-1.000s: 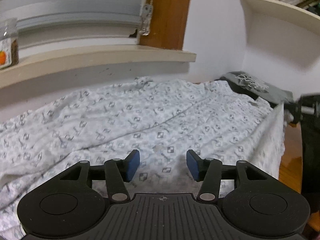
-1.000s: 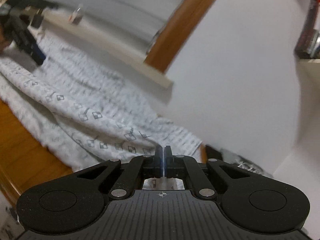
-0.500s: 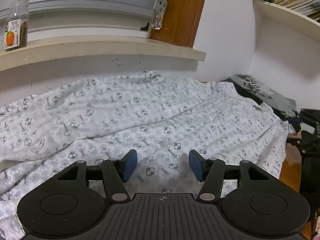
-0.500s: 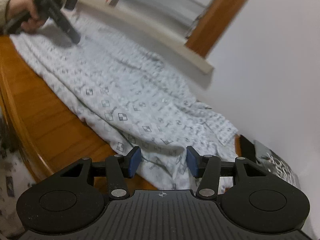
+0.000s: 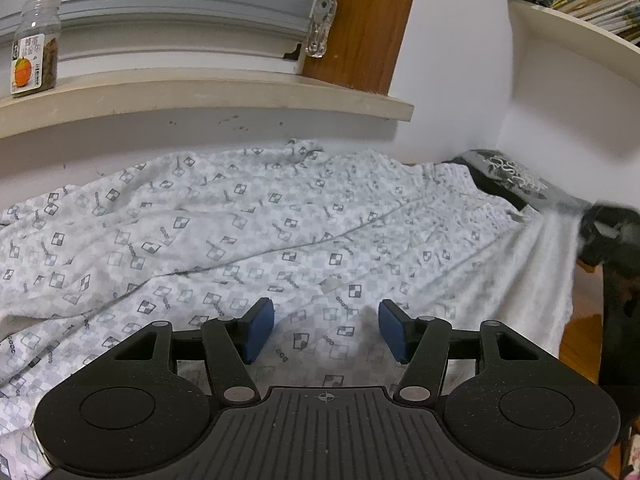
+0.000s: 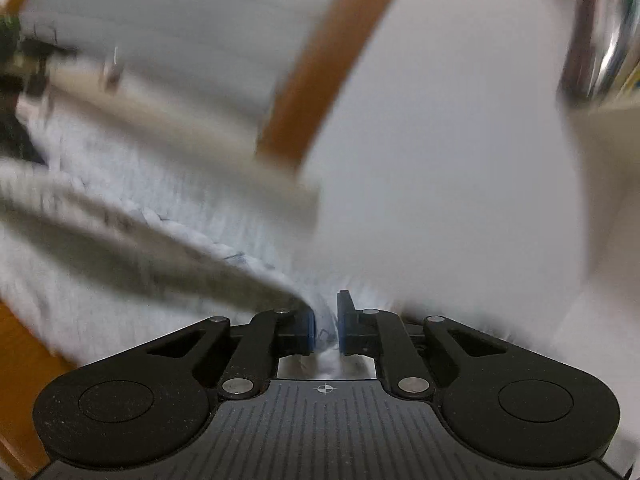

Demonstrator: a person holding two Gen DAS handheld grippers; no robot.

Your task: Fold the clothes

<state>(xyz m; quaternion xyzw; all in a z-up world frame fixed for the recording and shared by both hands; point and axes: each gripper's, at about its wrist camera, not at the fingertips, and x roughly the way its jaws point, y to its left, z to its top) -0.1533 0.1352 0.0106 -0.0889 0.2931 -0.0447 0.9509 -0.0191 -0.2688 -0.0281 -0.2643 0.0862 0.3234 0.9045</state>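
While the white garment with the small checked-square print (image 5: 280, 240) lies spread wide over the wooden tabletop (image 5: 580, 340), from the wall edge under the windowsill (image 5: 200, 96) out to the right-hand edge, it is not flat all over; its right end is lifted off the surface, showing a plain pale underside, and runs up to the right gripper (image 6: 326, 322), whose pads are drawn in close on a bunch of that cloth; the right wrist view is heavily blurred, so little more can be read there. The left gripper (image 5: 326, 330) hangs low over the near part of the garment with its fingers well apart and nothing between them. A dark printed garment (image 5: 512, 176) lies at the far right corner, partly under the white one; whether it is folded I cannot tell. A glass jar (image 5: 36, 48) stands on the sill. By my judgement, one fold of the right end is in hand; no finished fold shows in the white piece, so most of its folding appears left.
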